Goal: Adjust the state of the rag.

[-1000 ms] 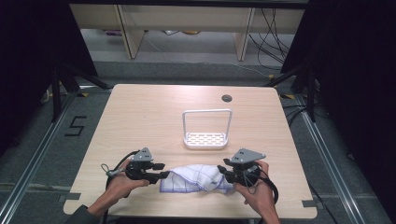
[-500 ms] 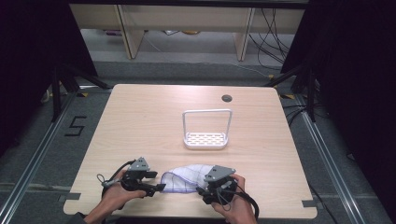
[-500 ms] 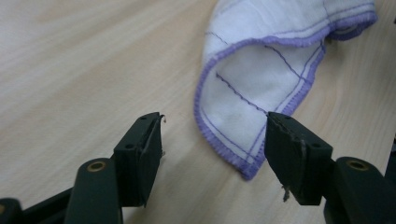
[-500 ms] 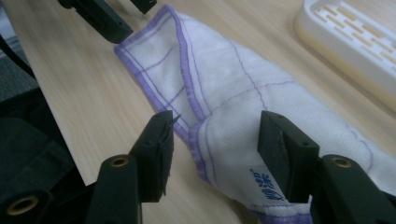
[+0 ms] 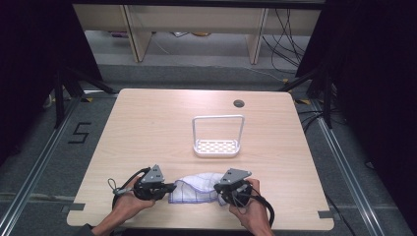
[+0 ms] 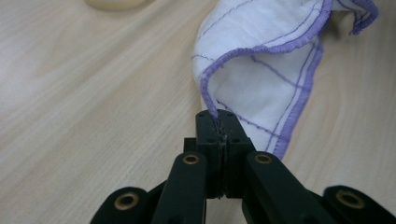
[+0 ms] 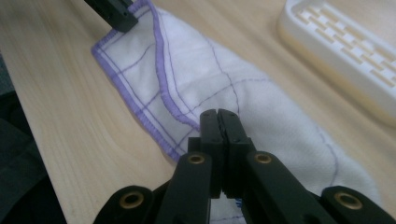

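**White cloth pinched at both ends near the front edge of the worktop**

White woven cloth with purple stitched edging and thin purple grid lines (image 5: 196, 188) is seen lying crumpled on the pale wood-grain worktop (image 5: 147, 132), close to its front edge and between the two hand-held tools. The left black two-jaw gripper (image 5: 172, 187) is held at the cloth's left end, and in the left gripper view its fingers (image 6: 212, 135) are pressed together on a purple hem corner of the cloth (image 6: 271, 60), which rises from the tips in a folded loop. The right black two-jaw gripper (image 5: 220, 189) is held at the cloth's right end; in the right gripper view its fingers (image 7: 212, 126) are closed tight, pinching a fold of the cloth (image 7: 210, 79) near a purple hem line. In that same view the tip of the left gripper (image 7: 116, 14) is seen at the far corner of the fabric, touching it.

Each gripper is gripped by a hand entering from the bottom of the high view, the left hand (image 5: 125, 204) and the right hand (image 5: 251, 211), with a black cable looping from each tool.

Farther back on the worktop, well apart from the cloth, a white plastic slotted tray with a tall square wire handle (image 5: 217, 146) is standing upright. A small dark round hole (image 5: 239, 103) is set in the worktop near its far edge.
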{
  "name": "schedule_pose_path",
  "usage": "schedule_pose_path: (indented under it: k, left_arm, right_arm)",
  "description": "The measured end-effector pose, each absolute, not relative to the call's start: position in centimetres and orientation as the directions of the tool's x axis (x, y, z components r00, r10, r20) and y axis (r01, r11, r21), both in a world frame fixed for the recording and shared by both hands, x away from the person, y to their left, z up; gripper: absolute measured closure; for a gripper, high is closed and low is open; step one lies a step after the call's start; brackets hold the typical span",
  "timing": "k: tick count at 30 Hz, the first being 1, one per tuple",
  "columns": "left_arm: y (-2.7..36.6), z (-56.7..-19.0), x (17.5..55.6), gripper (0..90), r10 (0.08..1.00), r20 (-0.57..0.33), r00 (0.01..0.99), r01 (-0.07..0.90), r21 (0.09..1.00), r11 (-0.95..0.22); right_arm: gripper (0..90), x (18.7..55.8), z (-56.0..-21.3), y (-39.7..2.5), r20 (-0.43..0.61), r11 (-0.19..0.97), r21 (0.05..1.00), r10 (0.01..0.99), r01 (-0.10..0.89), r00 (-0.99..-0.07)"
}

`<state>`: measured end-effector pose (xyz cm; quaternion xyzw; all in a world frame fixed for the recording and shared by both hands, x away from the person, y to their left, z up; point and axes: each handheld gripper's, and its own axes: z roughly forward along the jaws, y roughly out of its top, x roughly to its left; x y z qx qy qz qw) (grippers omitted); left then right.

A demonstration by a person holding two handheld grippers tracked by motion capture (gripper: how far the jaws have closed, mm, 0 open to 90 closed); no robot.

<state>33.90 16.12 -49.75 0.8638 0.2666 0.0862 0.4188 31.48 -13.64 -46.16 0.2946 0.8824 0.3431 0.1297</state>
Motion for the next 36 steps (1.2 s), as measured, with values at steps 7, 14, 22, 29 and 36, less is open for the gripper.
schedule_pose_path:
  k: [7,14,22,29,36]
  left_arm:
    - [16.9,-46.6,33.1,88.8,0.490,-0.073,0.869,0.337,0.812,-0.477]
    - [18.0,-42.3,31.8,88.8,0.445,-0.095,0.891,0.313,0.838,-0.447]
    - [17.6,-41.1,31.9,88.7,0.431,-0.075,0.899,0.295,0.832,-0.470]
    - [18.0,-42.6,33.0,88.7,0.464,-0.096,0.881,0.333,0.823,-0.460]
    - [18.5,-42.9,32.9,88.7,0.472,-0.106,0.875,0.341,0.828,-0.445]
  right_arm:
    - [90.0,30.7,-41.8,-15.2,-0.025,0.531,0.763,0.592,0.367,-0.805]
    - [90.0,30.1,-38.3,-16.8,0.008,0.483,0.800,0.585,0.356,-0.811]
    - [90.0,30.0,-37.4,-16.8,-0.002,0.487,0.798,0.591,0.354,-0.807]
    - [89.8,31.5,-42.3,-16.1,0.082,0.488,0.754,0.595,0.440,-0.799]
    - [67.0,31.4,-45.0,-14.8,0.085,0.531,0.699,0.603,0.479,-0.793]
